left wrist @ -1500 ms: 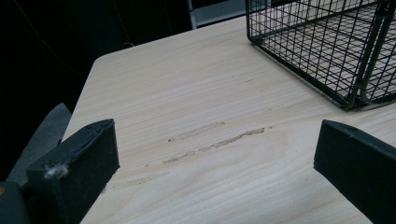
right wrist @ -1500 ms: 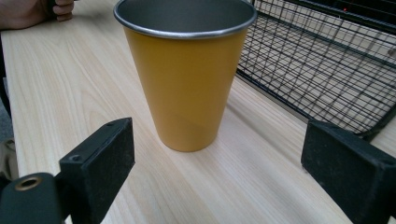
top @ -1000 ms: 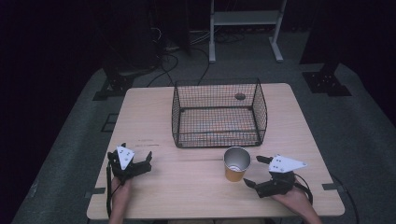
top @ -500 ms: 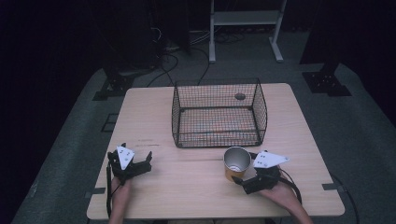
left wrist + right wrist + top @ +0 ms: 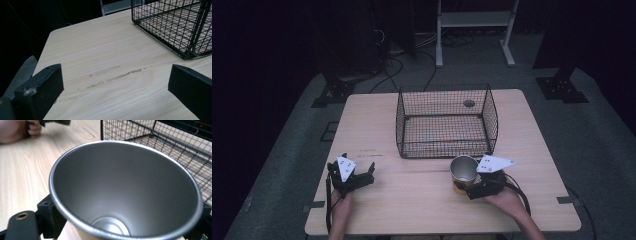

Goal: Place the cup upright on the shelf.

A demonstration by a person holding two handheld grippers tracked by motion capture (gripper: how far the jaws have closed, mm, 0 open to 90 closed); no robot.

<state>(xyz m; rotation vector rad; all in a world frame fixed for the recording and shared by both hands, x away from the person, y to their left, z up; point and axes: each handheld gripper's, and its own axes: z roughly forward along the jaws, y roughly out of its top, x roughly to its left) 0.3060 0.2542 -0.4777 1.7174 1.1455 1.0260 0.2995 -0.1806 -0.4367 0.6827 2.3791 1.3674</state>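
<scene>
We see an upright metal cup with a yellow outer wall and grey inside (image 5: 463, 171) near the front of the pale wooden table (image 5: 422, 205), just in front of the black wire basket (image 5: 446, 120). The right gripper (image 5: 476, 187) sits at the cup's right side; in the right gripper view its 2 black jaws stand on either side of the cup (image 5: 127, 192), low on its wall, but we cannot tell whether they press it. The basket (image 5: 175, 147) stands close behind the cup and blocks the way straight forward. The left gripper (image 5: 357, 178) rests at the table's front left, well apart from the cup, its 2 jaws spread wide over bare wood with faint scuff marks (image 5: 115, 75). The basket's corner (image 5: 185, 30) lies ahead to its right.
</scene>
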